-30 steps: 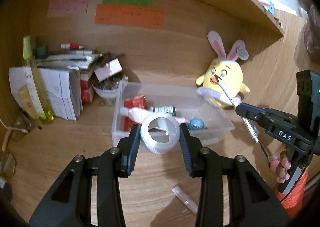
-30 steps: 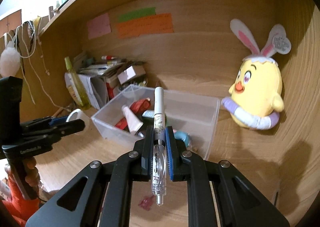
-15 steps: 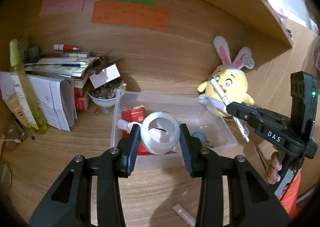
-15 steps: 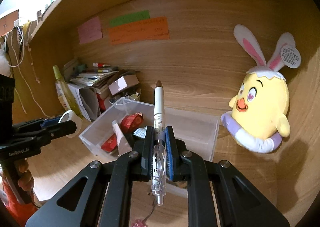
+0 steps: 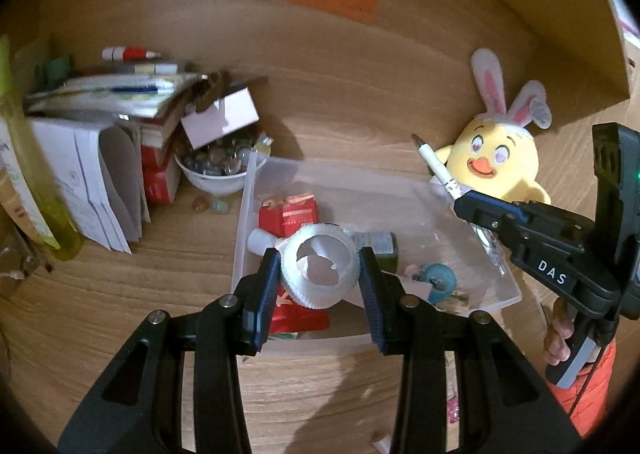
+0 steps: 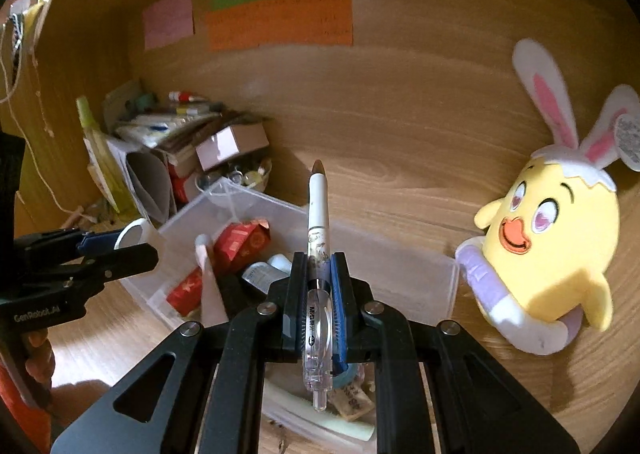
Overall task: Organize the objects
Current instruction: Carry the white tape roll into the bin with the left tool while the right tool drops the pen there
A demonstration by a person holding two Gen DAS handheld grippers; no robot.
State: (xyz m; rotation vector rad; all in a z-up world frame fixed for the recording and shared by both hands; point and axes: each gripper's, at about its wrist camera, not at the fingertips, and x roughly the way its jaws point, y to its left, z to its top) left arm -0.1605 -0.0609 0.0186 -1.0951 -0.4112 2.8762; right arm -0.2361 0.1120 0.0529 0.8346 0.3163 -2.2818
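Hovering over the clear plastic storage bin (image 5: pixel 472 210), my left gripper (image 5: pixel 320 274) is clamped on a white ribbed tape roll (image 5: pixel 320 272) and my right gripper (image 6: pixel 318 286) is clamped on a white click pen (image 6: pixel 318 214). Red cartons (image 5: pixel 288 214), a small bottle (image 5: pixel 376 244) and a teal tape dispenser (image 5: pixel 438 280) already lie inside. I judge both held items have yet to be dropped in.

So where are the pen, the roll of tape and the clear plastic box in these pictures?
pen (image 6: pixel 318 214): right wrist view, on its white barrel.
roll of tape (image 5: pixel 316 290): left wrist view, on its white outer rim.
clear plastic box (image 5: pixel 400 190): left wrist view, on its far wall.
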